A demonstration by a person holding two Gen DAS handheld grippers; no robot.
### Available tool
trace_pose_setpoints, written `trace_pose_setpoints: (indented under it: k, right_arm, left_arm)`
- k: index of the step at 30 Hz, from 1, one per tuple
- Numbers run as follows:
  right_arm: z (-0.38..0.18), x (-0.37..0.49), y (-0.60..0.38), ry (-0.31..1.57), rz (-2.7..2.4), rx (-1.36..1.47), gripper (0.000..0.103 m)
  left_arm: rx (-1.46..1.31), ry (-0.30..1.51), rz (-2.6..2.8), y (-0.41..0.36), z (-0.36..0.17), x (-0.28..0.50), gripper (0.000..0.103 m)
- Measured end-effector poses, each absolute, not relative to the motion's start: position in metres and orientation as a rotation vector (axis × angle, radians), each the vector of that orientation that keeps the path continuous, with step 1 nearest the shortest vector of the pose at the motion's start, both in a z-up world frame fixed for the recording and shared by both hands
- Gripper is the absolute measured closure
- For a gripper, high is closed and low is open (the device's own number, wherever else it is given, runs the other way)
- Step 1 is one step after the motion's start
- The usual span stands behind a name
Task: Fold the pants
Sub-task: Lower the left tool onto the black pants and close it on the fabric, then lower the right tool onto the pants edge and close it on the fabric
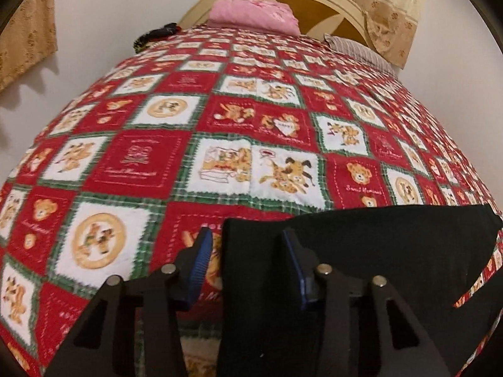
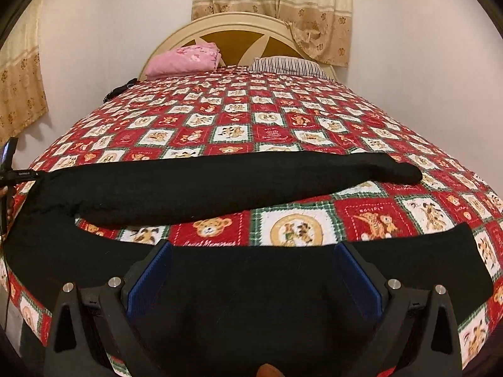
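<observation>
Left wrist view: the left gripper [image 1: 245, 257] stands part-spread astride the black pants [image 1: 361, 251] edge near the quilt's [image 1: 157, 163] near side, not visibly pinching.

Right wrist view: the right gripper [image 2: 251, 270] is spread wide over the near leg; the legs lie apart, so folding looks barely begun.

Pants [image 2: 220, 185] cut off at bottom edge

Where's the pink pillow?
The pink pillow sits at the far end of the bed, left side in the right wrist view, against the headboard and beside the striped pillow.
</observation>
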State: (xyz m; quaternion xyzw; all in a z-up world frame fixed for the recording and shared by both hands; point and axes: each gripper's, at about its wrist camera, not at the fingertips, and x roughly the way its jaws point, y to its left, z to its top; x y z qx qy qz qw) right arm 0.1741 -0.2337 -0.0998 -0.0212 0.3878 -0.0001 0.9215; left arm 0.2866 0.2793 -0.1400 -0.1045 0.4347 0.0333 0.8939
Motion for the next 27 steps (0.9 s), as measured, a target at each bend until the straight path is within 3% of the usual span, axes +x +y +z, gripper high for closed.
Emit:
trace_pose_setpoints:
  k: [1,4,8,10,12,20,27]
  right_arm:
    - [-0.099,0.177,-0.236,0.798,-0.003,-0.048,0.001]
    - [-0.095,0.184,-0.246,0.798,-0.010,-0.069,0.001]
    - [-0.088,0.198,-0.276,0.807,-0.030,-0.044,0.003]
    - [-0.084,0.208,-0.293,0.811,-0.052,-0.035,0.015]
    - [-0.080,0.221,-0.315,0.830,-0.069,-0.015,0.025]
    - [-0.072,0.279,-0.424,0.860,-0.232,0.069,0.025]
    - [-0.098,0.341,-0.481,0.943,-0.239,0.143,0.025]
  left_arm:
    - [-0.217,0.923,0.058,0.279,-0.145,0.289,0.065]
    - [-0.204,0.924,0.049,0.283,-0.150,0.290,0.067]
    - [-0.207,0.911,0.026,0.287,-0.146,0.289,0.084]
    - [-0.208,0.896,0.012,0.289,-0.142,0.288,0.089]
    - [-0.194,0.879,0.009,0.287,-0.138,0.288,0.090]
    - [-0.160,0.904,0.022,0.284,-0.143,0.297,0.090]
    - [-0.163,0.924,0.010,0.285,-0.146,0.300,0.089]
